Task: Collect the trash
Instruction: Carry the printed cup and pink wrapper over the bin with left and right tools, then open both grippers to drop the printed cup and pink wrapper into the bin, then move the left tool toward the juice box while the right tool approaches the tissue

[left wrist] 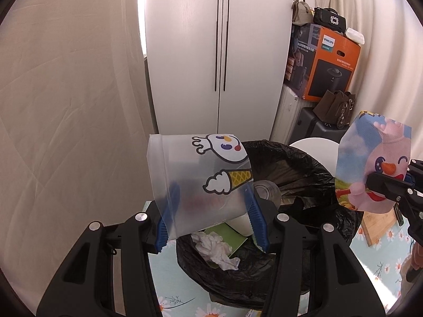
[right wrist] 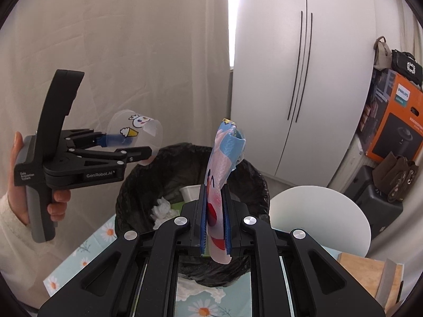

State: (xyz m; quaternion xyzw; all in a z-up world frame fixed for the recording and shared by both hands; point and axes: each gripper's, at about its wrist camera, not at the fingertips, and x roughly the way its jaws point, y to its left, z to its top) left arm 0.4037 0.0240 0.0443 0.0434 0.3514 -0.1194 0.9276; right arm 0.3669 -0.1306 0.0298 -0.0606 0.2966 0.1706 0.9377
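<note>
Translucent plastic cup [left wrist: 201,182], cartoon-printed, is clamped sideways between the blue pads [left wrist: 257,218] of the left gripper [left wrist: 212,227]; it is held centre-frame over the near rim of the black-lined trash bin [left wrist: 296,163], probably so a release drops it inside. Printed paper wrapper [right wrist: 219,174] is pinched flat in the right gripper [right wrist: 214,227], jaws nearly together on it, standing up at lower centre of the right wrist view, also lined up with the bin mouth. Crumpled tissue [left wrist: 215,248] and green card [left wrist: 224,237] are already seen inside the liner. Both items judged ready to be let go; the cup looks nearer the edge, so some risk of it bouncing off the rim. Round white table [right wrist: 320,216] and cutting board [right wrist: 367,272] sit lower right, daisy-print cloth [right wrist: 79,259] underneath
</note>
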